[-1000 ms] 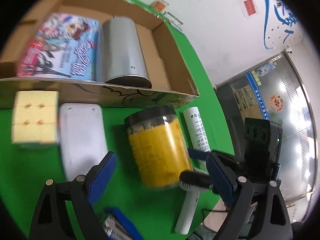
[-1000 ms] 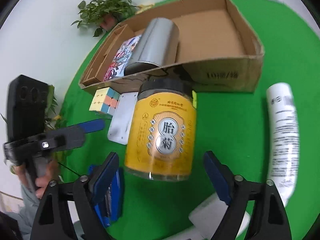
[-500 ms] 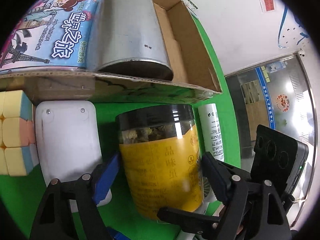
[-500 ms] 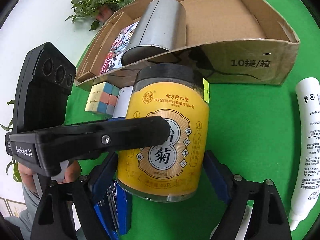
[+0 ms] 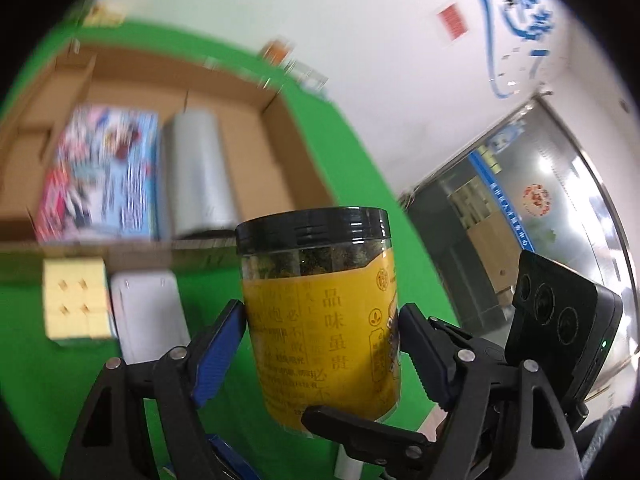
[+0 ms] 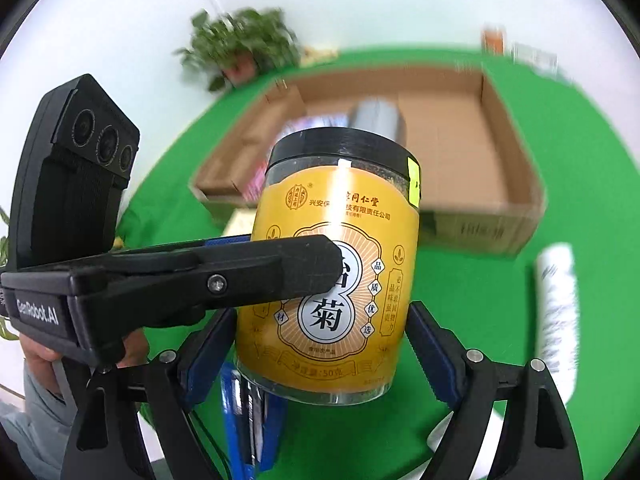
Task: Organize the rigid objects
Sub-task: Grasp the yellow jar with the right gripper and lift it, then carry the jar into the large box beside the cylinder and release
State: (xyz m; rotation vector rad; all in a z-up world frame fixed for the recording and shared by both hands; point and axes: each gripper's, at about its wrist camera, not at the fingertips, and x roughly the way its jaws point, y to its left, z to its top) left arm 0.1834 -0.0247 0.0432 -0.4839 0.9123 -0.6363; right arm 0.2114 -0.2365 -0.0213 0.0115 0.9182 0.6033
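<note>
Green cloth covers the round table (image 5: pixel 340 152), which stands against a white wall with a potted plant (image 6: pixel 244 48) at its far edge. On the table's far half lies an open, shallow cardboard box (image 5: pixel 276 168); inside it a colourful flat printed box (image 5: pixel 100 180) lies beside a grey metal cylinder (image 5: pixel 200 176) on its side, the two touching or nearly so. Just in front of the cardboard box's near wall, toward the table's left side, sit a pale yellow puzzle cube (image 5: pixel 74 300) and a white flat plastic case (image 5: pixel 148 316), side by side.

Both grippers have hold of the clear plastic jar with black screw lid and yellow label (image 6: pixel 336 272), upright and raised off the cloth in front of the cardboard box's near wall. The left gripper (image 5: pixel 320 340) has its blue-padded jaws set against opposite sides of the jar's label; they are closing on the jar, pads touching it. The right gripper (image 6: pixel 320 336) has its jaws spread about as wide, pressed on the jar's lower sides. In the right wrist view one black finger of the left gripper crosses the front of the label, with a person's hand (image 6: pixel 44 356) behind it.

A white tube with printed text (image 6: pixel 558 316) lies near the table's right edge. A blue stapler-like object (image 6: pixel 248 420) lies on the cloth below the jar.
</note>
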